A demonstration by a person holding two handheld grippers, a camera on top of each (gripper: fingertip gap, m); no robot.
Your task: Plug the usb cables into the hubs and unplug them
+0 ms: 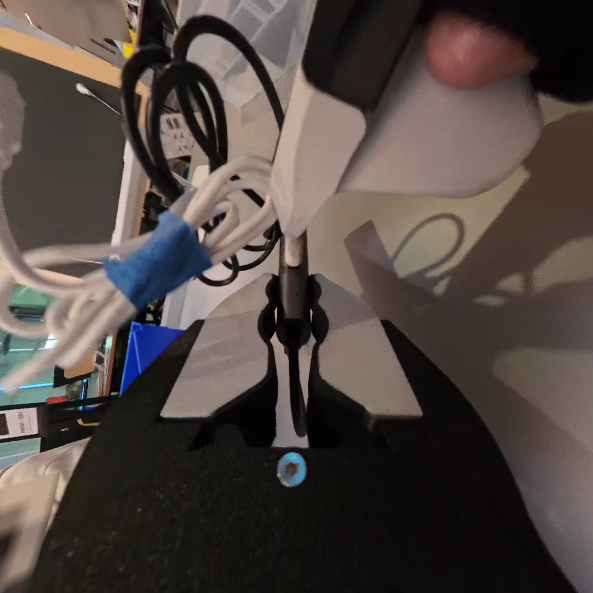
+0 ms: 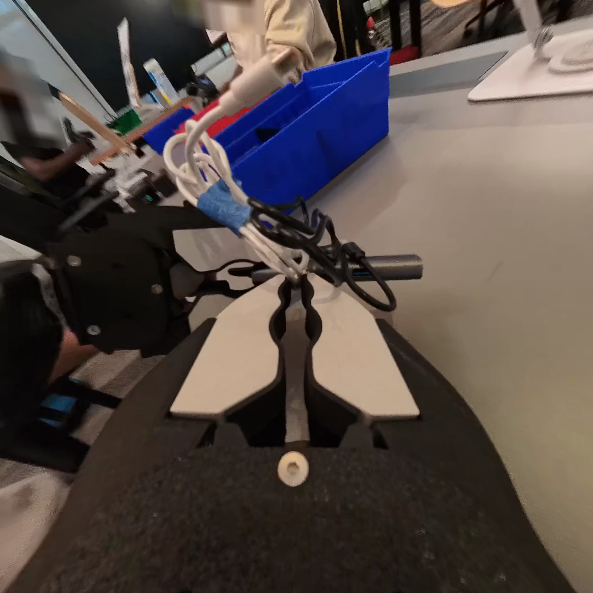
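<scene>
The left hand-held gripper [image 1: 293, 308] was clamped on the grey hub [image 1: 292, 288], holding it up off the surface [image 2: 481, 224] — the same hub [image 2: 394, 264] showed as a grey bar lying crosswise just past the right fingers. The right hand-held gripper [image 2: 295, 300] was pinched shut on a white plug [image 1: 293, 253], and that plug sat right at the hub's end port, looking seated or very nearly so; blur made the last bit hard to call. The white cable [image 2: 205, 160], coiled and bound with blue tape [image 2: 224, 208], dangled off that plug in mid-air. A black cable [image 2: 305, 234], looped too, hung from the hub's side, apparently plugged in there. Behind them a blue bin [image 2: 321, 134] stood on the surface, toward its far edge.

So, by my reading, this was either the end of an insertion or the start of a pull. One connection appeared made with the black lead; the white one was in hand. Unplugging both, and any other hubs, seemed left to do.
</scene>
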